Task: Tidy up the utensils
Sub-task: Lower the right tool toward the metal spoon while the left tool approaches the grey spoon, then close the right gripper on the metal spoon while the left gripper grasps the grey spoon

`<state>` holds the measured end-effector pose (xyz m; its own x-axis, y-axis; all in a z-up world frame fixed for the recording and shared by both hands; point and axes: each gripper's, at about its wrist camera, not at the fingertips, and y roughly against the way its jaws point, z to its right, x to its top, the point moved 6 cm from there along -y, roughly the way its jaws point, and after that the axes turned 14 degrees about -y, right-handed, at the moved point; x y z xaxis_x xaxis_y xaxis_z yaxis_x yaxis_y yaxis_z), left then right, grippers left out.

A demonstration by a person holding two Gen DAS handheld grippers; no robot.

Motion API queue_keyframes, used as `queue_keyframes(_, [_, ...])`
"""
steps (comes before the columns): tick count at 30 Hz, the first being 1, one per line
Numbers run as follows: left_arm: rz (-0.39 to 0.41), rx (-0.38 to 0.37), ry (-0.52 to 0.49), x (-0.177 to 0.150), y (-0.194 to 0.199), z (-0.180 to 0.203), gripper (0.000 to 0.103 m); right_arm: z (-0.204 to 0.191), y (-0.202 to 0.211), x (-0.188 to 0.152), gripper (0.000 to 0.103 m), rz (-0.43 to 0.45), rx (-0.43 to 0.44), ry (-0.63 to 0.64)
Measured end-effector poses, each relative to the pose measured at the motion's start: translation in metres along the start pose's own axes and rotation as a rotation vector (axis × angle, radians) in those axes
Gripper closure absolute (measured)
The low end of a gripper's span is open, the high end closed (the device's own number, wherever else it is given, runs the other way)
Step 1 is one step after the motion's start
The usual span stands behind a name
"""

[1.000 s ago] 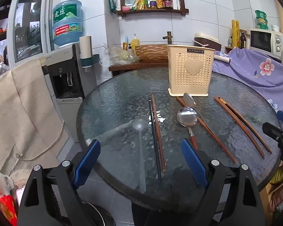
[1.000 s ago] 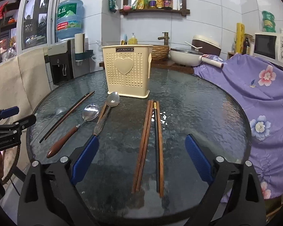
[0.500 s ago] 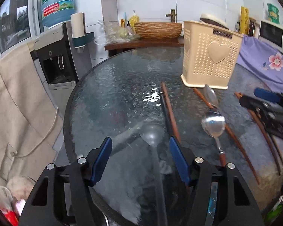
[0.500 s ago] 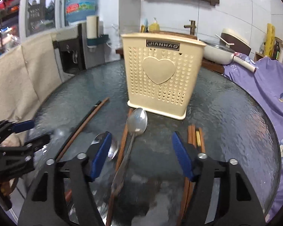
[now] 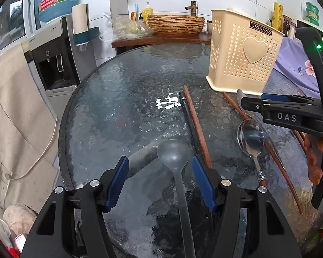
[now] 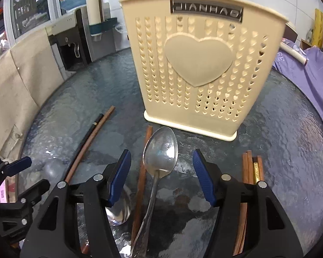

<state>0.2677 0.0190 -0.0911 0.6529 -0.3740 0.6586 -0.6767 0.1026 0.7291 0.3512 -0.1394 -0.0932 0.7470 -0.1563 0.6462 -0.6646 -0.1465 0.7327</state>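
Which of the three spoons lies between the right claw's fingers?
The all-metal spoon, bowl nearest the cream holder. The wooden-handled spoon lies farther left, and the clear spoon sits in the left claw.

Left tool [image 5: 159,172] and right tool [image 6: 161,172] angled downward, jaws apart

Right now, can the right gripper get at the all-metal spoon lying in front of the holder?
Probably yes. The right gripper stands open with the metal spoon between its fingers, bowl towards the holder. One brown chopstick lies close alongside the spoon's handle, so it could get pinched too.
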Motion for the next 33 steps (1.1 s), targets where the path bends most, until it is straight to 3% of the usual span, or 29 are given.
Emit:
queue_keyframes(8, [-0.018,-0.011,-0.007,0.004,-0.011,0.003,0.043,0.004,-0.016,0.001,0.043,-0.042,0.004,-0.014])
queue_keyframes(12, [-0.026,-0.017,-0.009,0.006,-0.015,0.003,0.048,-0.003,-0.029,0.005,0.043,-0.067,0.006,-0.021])
queue_keyframes(29, [-0.033,-0.025,-0.028,0.017,-0.026,0.006,0.054,-0.009,-0.041,0.011,0.048,-0.058,-0.023,0.012])
queue_keyframes(33, [-0.028,-0.027,-0.028,0.020,-0.029,0.007,0.060,-0.010,-0.043,0.013,0.062,-0.047,-0.038,0.023])
